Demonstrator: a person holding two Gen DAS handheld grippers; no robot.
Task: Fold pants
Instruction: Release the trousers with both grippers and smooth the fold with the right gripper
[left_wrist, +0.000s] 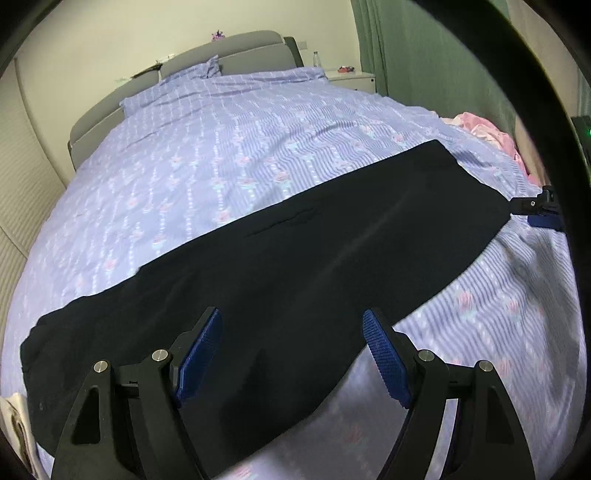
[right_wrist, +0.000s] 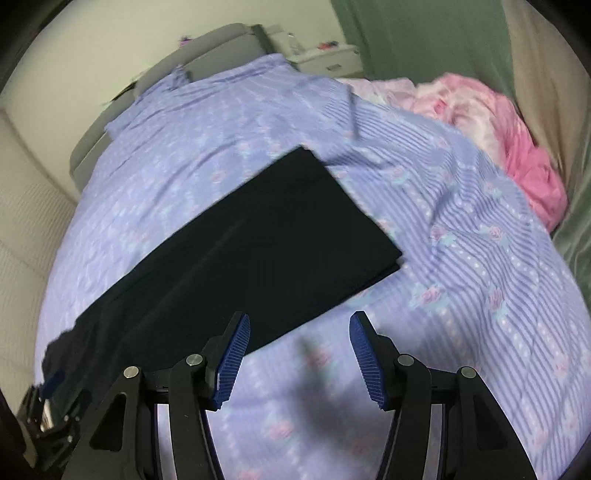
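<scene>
The black pants (left_wrist: 295, 258) are lying flat across the blue flowered bedspread (left_wrist: 240, 140), running from the lower left to the right edge of the left wrist frame. The left claw (left_wrist: 291, 358) is hanging spread over them, pinching nothing. The right claw (right_wrist: 299, 360) is also standing spread and empty, over the bedspread just beside the pants' lower edge. A pink blanket (right_wrist: 498, 122) is lying bunched at the upper right.

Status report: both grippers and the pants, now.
Left gripper open, empty. Right gripper open, empty. Long black fabric pants flat on striped lilac bedspread. Nothing in the way.
</scene>
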